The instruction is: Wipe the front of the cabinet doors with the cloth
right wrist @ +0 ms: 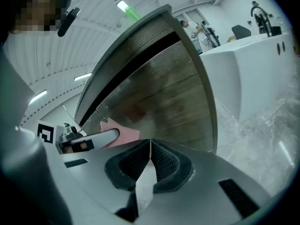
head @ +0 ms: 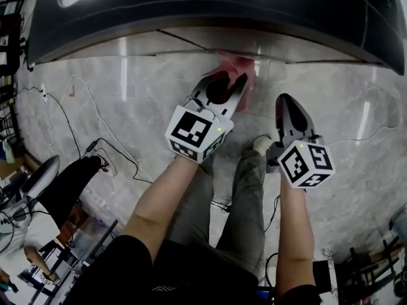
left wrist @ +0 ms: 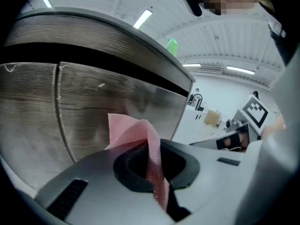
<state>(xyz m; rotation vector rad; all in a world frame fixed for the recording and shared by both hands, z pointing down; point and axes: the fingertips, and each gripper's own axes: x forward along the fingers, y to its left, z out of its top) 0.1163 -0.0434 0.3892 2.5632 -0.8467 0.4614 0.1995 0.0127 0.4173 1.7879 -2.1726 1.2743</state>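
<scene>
A pink cloth (head: 236,68) is pinched in my left gripper (head: 226,84), which is shut on it and holds it up against the wooden cabinet door (left wrist: 108,102). In the left gripper view the cloth (left wrist: 136,132) sticks out past the jaws, right at the door front beside the seam between two doors (left wrist: 58,107). My right gripper (head: 286,103) hangs to the right of the left one, jaws shut with nothing between them. From the right gripper view the cabinet door (right wrist: 164,93) is ahead, with the cloth (right wrist: 124,135) and left gripper (right wrist: 91,139) at its left.
The dark counter top (head: 191,11) overhangs the cabinet. A marbled grey floor (head: 356,119) lies below, with cables (head: 95,142) and dark gear (head: 63,189) at the left. A white counter with a tap (right wrist: 253,46) stands beyond the cabinet's end. The person's legs (head: 229,202) are under the grippers.
</scene>
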